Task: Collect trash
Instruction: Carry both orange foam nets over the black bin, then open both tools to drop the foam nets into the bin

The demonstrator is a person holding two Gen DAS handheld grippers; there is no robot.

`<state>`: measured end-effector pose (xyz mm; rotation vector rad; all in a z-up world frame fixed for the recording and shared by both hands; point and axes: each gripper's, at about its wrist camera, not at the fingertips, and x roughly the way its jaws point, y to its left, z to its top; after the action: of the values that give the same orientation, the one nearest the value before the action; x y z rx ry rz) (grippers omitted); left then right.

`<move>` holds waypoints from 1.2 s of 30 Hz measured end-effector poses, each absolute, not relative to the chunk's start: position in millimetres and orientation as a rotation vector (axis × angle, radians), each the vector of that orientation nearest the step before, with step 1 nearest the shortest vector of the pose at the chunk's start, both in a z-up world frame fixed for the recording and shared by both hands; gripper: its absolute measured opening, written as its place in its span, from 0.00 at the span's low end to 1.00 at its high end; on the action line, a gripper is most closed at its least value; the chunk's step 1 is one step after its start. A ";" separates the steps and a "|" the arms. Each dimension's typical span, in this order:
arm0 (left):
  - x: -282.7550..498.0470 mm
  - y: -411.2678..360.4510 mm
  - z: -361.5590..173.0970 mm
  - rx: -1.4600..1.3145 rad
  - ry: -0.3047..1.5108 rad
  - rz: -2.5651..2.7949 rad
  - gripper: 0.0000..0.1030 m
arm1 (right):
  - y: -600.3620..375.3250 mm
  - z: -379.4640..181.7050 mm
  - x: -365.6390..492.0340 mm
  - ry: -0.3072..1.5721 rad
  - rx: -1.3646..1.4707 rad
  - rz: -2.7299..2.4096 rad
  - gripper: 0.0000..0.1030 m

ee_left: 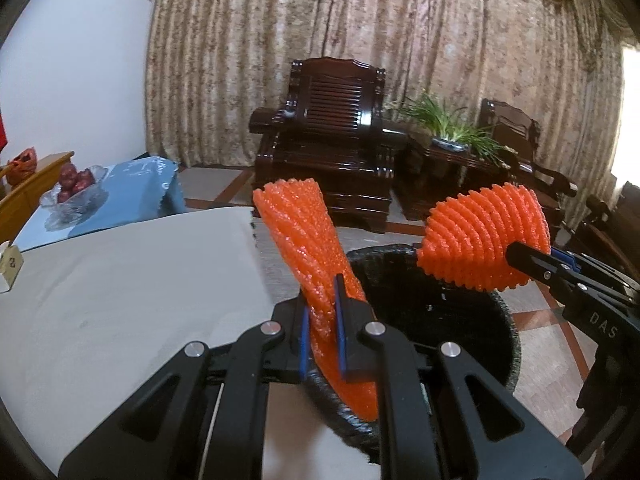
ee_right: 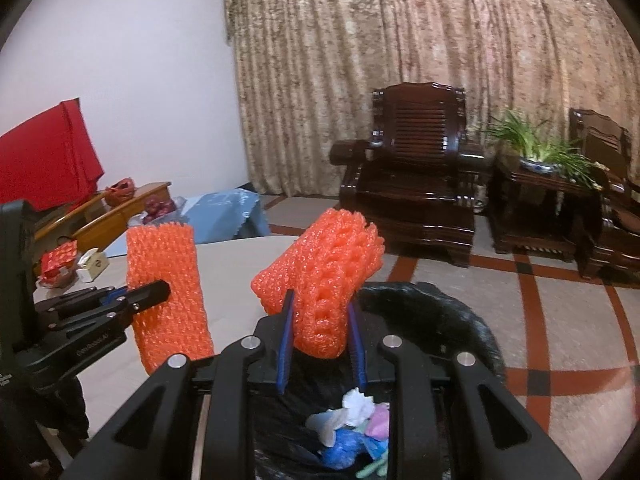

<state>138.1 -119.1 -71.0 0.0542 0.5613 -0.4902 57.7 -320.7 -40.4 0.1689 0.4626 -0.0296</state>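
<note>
My left gripper (ee_left: pixel 322 308) is shut on a flattened orange foam fruit net (ee_left: pixel 304 232) that stands up between its blue pads, at the table's edge beside the bin. The right gripper (ee_right: pixel 320 304) is shut on a second, puffier orange foam net (ee_right: pixel 328 264), held above the bin's near rim. Each view also shows the other gripper side-on: the right gripper (ee_left: pixel 520 256) with its net (ee_left: pixel 484 236), and the left gripper (ee_right: pixel 156 292) with its net (ee_right: pixel 168 280). The bin, lined with a black bag (ee_left: pixel 508 340) (ee_right: pixel 460 308), holds crumpled white, pink and blue trash (ee_right: pixel 352 428).
A pale tabletop (ee_left: pixel 120 300) (ee_right: pixel 232 272) lies left of the bin. A glass bowl of red fruit (ee_left: pixel 74 188) sits on a blue cloth further back. A red packet and a small box (ee_right: pixel 72 264) are at the table's far left. A dark wooden armchair (ee_left: pixel 332 132) and a potted plant (ee_left: pixel 452 128) stand by the curtain.
</note>
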 end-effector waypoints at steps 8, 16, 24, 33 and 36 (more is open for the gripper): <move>133.2 -145.1 -82.1 0.068 0.581 -0.539 0.09 | -344.0 -41.1 39.7 0.460 0.173 -0.091 0.23; 135.6 -175.8 -99.8 0.095 0.613 -0.594 0.09 | -364.5 -52.8 29.8 0.483 0.183 -0.146 0.23; 146.4 -199.3 -118.8 0.120 0.646 -0.626 0.09 | -377.5 -78.9 36.6 0.537 0.203 -0.170 0.23; 162.6 -209.6 -134.3 0.102 0.697 -0.630 0.41 | -389.8 -106.8 60.5 0.601 0.231 -0.189 0.41; 162.9 -207.9 -134.0 0.104 0.696 -0.631 0.51 | -391.7 -110.8 60.4 0.608 0.240 -0.197 0.57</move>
<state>162.9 -207.9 -134.0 0.1043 0.6959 -0.6311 60.4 -391.7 -110.8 0.2398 0.6078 -0.1969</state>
